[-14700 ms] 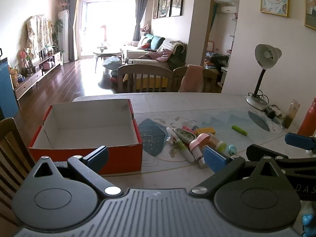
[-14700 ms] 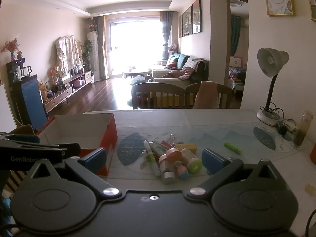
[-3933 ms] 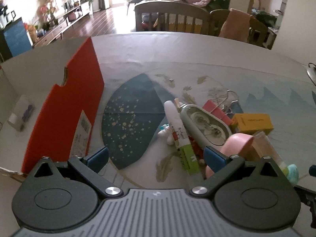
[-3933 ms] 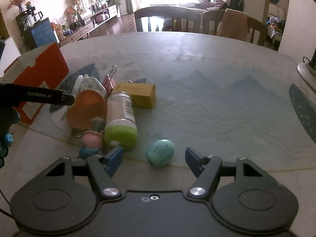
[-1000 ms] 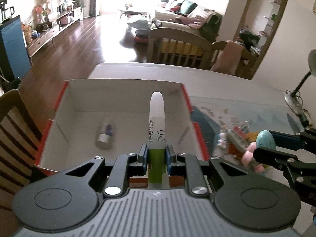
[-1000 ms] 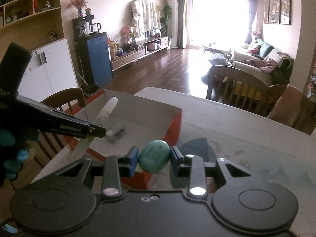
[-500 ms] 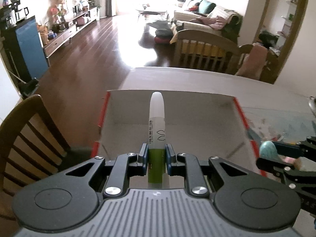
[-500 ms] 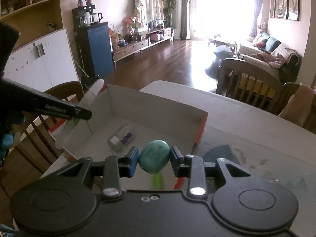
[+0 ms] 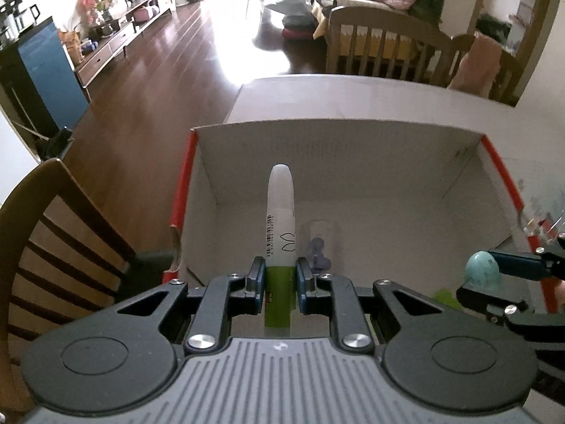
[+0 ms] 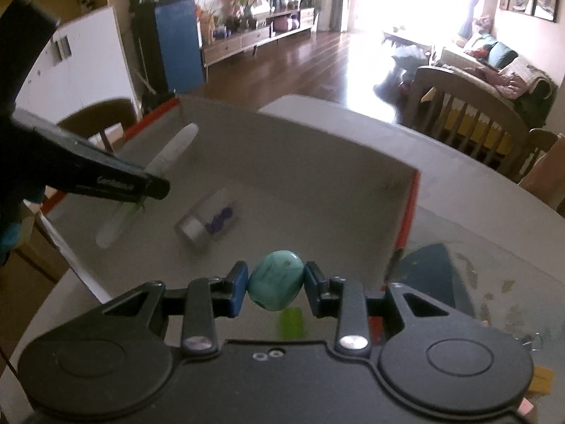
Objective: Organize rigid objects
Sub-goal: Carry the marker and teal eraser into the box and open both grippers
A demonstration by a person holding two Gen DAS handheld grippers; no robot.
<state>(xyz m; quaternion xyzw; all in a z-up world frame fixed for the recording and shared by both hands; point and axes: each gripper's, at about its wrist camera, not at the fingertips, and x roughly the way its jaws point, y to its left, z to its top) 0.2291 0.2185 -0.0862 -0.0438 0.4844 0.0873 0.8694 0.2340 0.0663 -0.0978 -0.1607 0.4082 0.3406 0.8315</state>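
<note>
Left wrist view: left gripper (image 9: pixel 280 284) clamped on a white-and-green marker (image 9: pixel 280 226), poised above the open red-edged cardboard box (image 9: pixel 370 148) on the bench (image 9: pixel 353 95), tip aimed at the far wall. One small clear container with a purple piece (image 9: pixel 319 247) already on the box floor, so sorting under way but far from finished. Off to the right, right gripper (image 9: pixel 483 277) with a turquoise egg-shaped piece (image 9: pixel 482 272) over the box's near right corner. Right wrist view: right gripper (image 10: pixel 275 284) pinching that turquoise piece (image 10: pixel 275 284), hovering over the box interior (image 10: pixel 317 190); marker (image 10: pixel 155 169) aloft at left. A green piece (image 10: pixel 291 321) below, apparently inside. Both items unreleased; a yellow item (image 10: pixel 542 376) visible at the frame's lower right, seemingly on the bench.
</note>
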